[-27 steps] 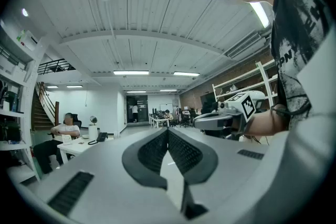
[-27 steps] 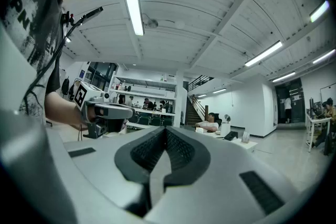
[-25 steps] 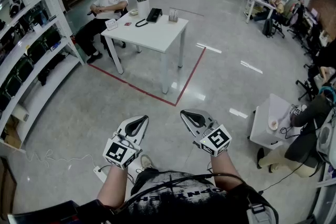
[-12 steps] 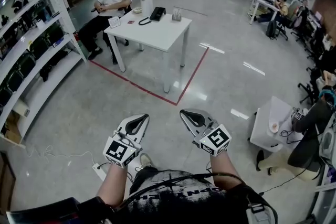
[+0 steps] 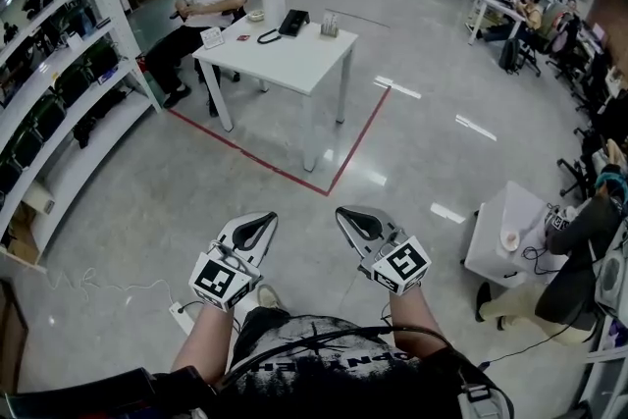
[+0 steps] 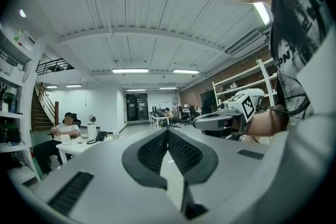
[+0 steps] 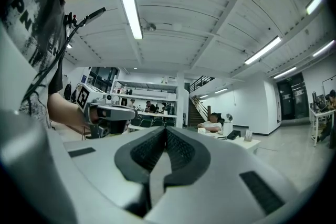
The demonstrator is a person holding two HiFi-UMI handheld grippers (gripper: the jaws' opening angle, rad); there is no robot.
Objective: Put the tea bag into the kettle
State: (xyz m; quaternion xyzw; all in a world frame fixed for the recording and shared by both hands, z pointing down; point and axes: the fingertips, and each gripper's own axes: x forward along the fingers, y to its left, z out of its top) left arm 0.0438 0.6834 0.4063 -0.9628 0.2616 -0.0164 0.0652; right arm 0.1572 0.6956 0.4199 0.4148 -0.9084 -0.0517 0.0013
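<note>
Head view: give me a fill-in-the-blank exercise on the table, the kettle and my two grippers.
The kettle stands on the ____ table.
A ____ line on the floor borders that table.
The left gripper and the right gripper both have their fingers ____, with nothing between them.
Missing words: white; red; shut.

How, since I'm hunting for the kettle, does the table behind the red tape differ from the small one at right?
The taped-off table is bigger and carries the kettle; the small table bears a dish. The taped-off table stands farther off than the small table. Both are white.
</note>
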